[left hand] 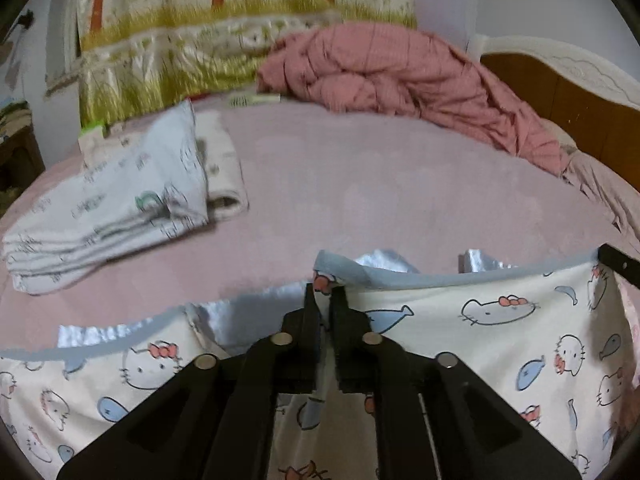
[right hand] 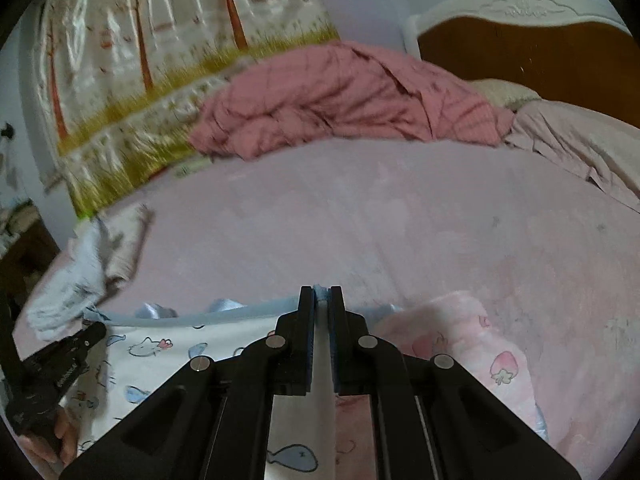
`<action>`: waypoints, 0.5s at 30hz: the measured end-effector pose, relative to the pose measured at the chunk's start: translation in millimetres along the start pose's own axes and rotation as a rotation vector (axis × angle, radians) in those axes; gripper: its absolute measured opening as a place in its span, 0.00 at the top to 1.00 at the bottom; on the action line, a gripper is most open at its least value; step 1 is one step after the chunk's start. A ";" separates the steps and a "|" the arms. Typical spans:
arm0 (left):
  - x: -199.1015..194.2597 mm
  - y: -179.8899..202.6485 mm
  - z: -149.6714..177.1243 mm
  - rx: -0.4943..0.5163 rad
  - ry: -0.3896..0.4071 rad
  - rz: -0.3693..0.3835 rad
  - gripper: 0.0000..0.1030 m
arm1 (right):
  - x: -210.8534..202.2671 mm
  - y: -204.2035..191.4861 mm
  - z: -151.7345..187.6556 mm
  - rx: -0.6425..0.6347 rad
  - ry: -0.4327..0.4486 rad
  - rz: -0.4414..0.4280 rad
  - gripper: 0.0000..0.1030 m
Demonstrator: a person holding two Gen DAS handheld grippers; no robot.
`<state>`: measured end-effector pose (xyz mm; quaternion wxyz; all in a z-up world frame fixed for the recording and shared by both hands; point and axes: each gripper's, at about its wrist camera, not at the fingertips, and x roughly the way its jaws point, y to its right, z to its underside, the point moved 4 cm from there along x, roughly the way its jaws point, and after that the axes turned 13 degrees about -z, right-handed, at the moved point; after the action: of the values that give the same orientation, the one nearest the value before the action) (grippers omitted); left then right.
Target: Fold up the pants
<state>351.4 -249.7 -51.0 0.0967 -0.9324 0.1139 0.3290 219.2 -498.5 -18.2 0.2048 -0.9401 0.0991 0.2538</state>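
Landmark: bed [left hand: 360, 184], pink sheet, wooden headboard [right hand: 520, 56] at its far right end.

- Pants [left hand: 500, 320]: cream cloth printed with cats and blue fish, pale blue hem. Near edge of the bed, top hem lifted and stretched between the two grippers.
- Left gripper [left hand: 326, 292]: jaws drawn together and clamped on the blue hem of the pants; cloth shows between the tips.
- Right gripper [right hand: 321, 294]: jaws together, pinching the same hem further along, toward the headboard end.
- Pink cloth with strawberry print [right hand: 472, 344]: on the bed's near edge, just beside the pants, headboard side.
- Folded pile of pale printed clothes [left hand: 120, 208]: on the bed, far from the headboard.
- Crumpled pink blanket [left hand: 400, 68]: far side of the bed.
- Curtain with trees and grass [right hand: 160, 60]: behind the bed.
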 end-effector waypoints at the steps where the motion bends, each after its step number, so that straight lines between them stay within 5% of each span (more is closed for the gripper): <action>1: 2.1 0.4 1.9 -0.003 -0.016 0.000 0.79 | 5.2 3.0 2.3 0.005 -0.019 0.013 0.94; 7: 16.5 -6.5 7.2 -0.056 -0.099 0.052 0.70 | 25.7 26.6 13.0 0.084 -0.083 0.022 0.94; 11: 13.2 -7.9 7.9 -0.060 -0.089 0.015 0.69 | 24.1 24.4 12.0 0.060 -0.071 0.053 0.94; 14: 8.2 -10.5 6.6 -0.056 -0.073 -0.022 0.42 | 23.3 26.1 11.8 0.068 -0.073 0.055 0.94; 15: 2.2 -10.7 5.5 -0.051 -0.045 -0.035 0.41 | 22.5 28.0 11.6 0.081 -0.074 0.047 0.94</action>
<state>352.8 -238.4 -55.5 0.0810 -0.9289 0.0871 0.3508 225.2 -520.4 -48.4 0.2401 -0.9185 0.1238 0.2889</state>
